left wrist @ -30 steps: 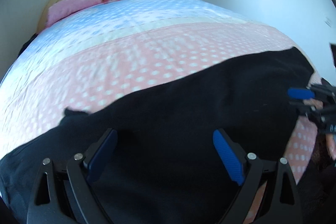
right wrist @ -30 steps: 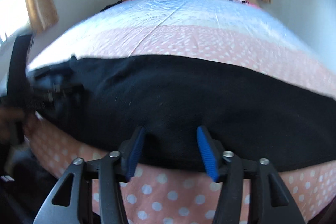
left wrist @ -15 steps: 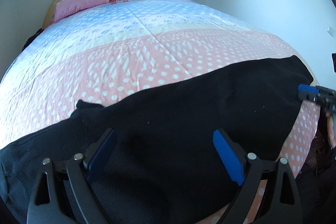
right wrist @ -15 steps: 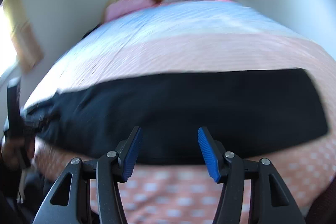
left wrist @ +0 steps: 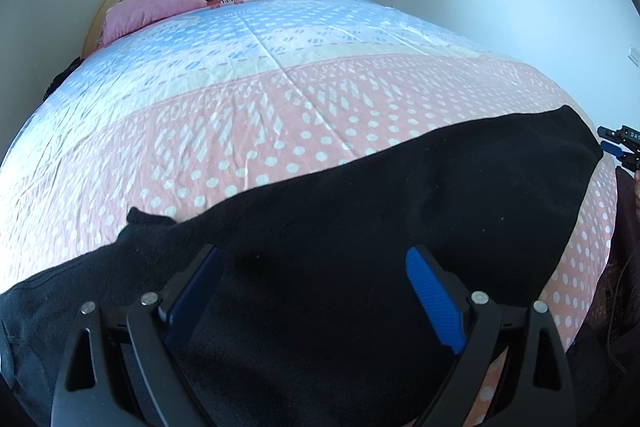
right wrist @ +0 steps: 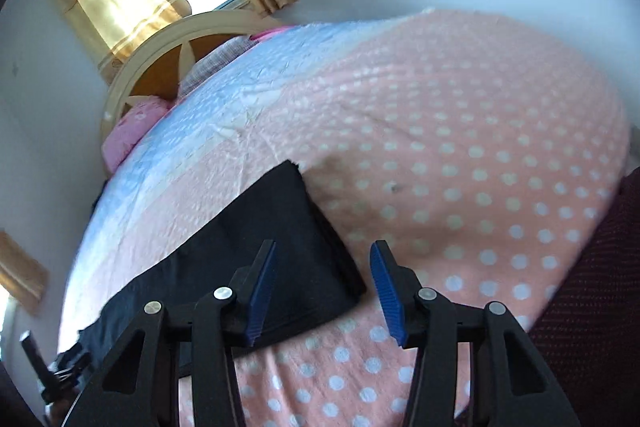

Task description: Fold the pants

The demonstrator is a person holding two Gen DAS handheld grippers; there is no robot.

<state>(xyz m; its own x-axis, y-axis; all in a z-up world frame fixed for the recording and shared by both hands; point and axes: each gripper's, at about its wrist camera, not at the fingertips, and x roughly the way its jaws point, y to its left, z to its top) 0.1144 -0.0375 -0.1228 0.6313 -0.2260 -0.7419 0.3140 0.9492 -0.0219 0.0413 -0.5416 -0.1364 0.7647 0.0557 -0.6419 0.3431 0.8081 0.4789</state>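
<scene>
Left wrist view: the left tool (left wrist: 314, 301) hangs wide open over the black pants (left wrist: 360, 227), gripping nothing; they're stretched out flat across the near end of the bed (left wrist: 248, 99), and the right tool (left wrist: 618, 147) peeks in at the far right edge. Right wrist view: the right tool (right wrist: 322, 291) is open too and empty, above the pants' (right wrist: 256, 247) right end, left tool (right wrist: 60, 371) just visible bottom left.

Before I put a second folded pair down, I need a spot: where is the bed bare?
Bare bedspread runs from the black pants up to the pillows, and beyond the pants' end. The near edge is crowded: pants, both grippers.
</scene>
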